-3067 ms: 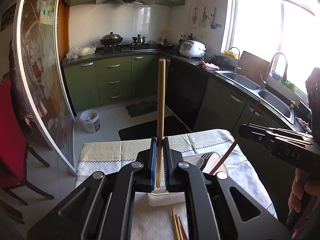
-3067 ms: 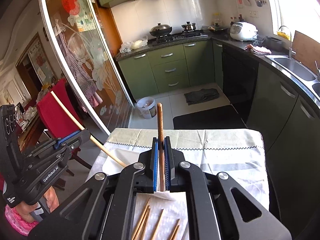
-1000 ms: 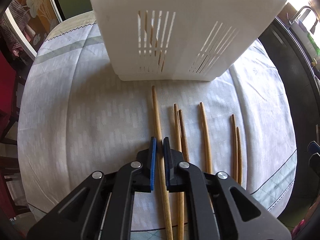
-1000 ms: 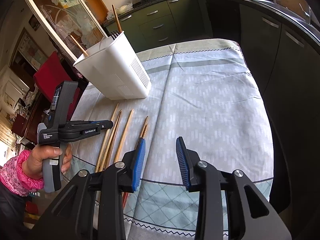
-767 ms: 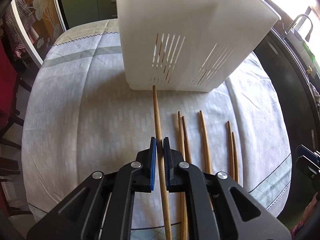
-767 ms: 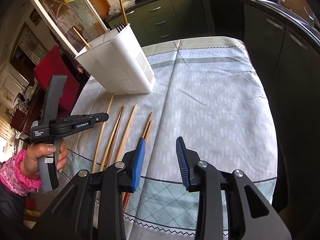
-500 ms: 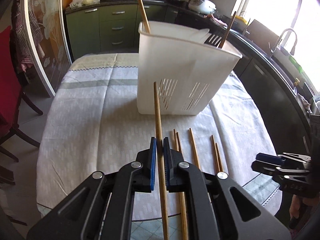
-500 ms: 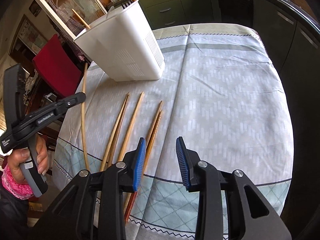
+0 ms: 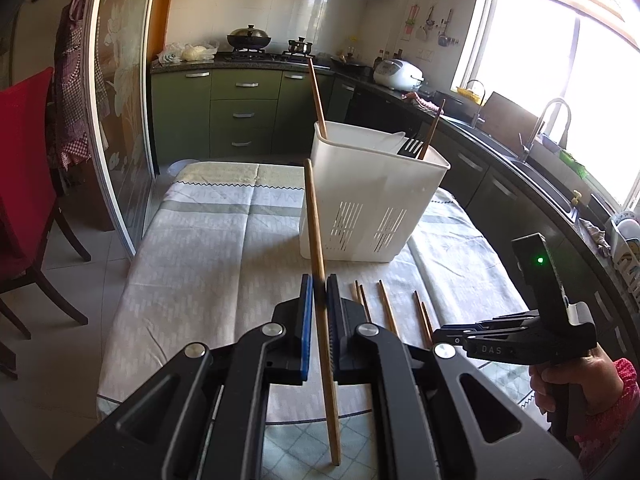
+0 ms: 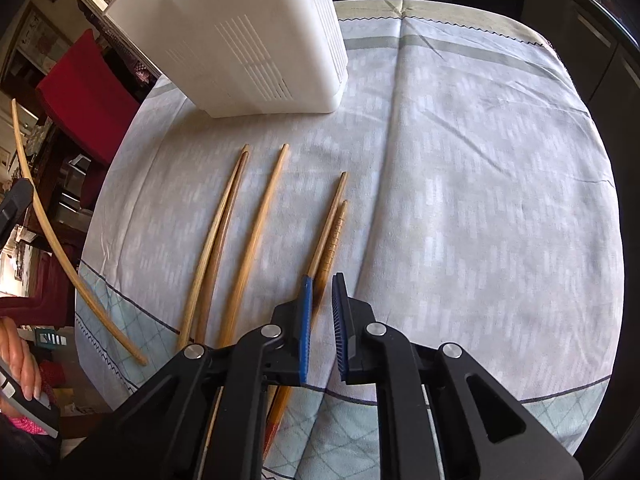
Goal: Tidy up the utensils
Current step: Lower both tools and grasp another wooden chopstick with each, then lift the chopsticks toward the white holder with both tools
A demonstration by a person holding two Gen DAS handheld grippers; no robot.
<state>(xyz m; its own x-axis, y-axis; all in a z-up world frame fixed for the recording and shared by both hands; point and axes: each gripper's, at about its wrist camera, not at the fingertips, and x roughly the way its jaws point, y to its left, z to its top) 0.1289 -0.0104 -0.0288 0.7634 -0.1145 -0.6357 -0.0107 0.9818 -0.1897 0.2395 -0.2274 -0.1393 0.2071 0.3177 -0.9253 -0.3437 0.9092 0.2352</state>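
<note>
- Chopsticks (image 10: 256, 236) lie loose on the tablecloth (image 10: 480, 200), five of them in a row: a touching pair on the left, a single one in the middle, and a second pair on the right.
- One more chopstick, the held chopstick (image 9: 318, 248), sits clamped between the blue pads of the left gripper (image 9: 319, 292), raised off the cloth and standing nearly upright, its top leaning slightly left.
- In the left wrist view, the tip of this held chopstick overlaps the near wall of the white utensil holder (image 9: 400, 184); whether they touch cannot be told.
- That holder stands on the table beyond the loose chopsticks, slotted vents low on its side.
- Inside it two more chopsticks lean, one (image 9: 317, 96) at the far left corner and one (image 9: 431, 128) at the right, next to dark fork tines (image 9: 412, 146).
- The right gripper (image 10: 322, 284) hovers low over the rightmost pair (image 10: 332, 224), its jaws parted with a narrow gap and nothing clasped; the near ends of that pair pass under its left finger.
- From the left wrist camera, the right gripper appears at the table's right edge, gripped by a hand (image 9: 580, 376) in a pink sleeve.
- Behind the table are green kitchen cabinets (image 9: 244, 108), a stove with pots (image 9: 250, 38) and a red chair (image 9: 24, 152).
</note>
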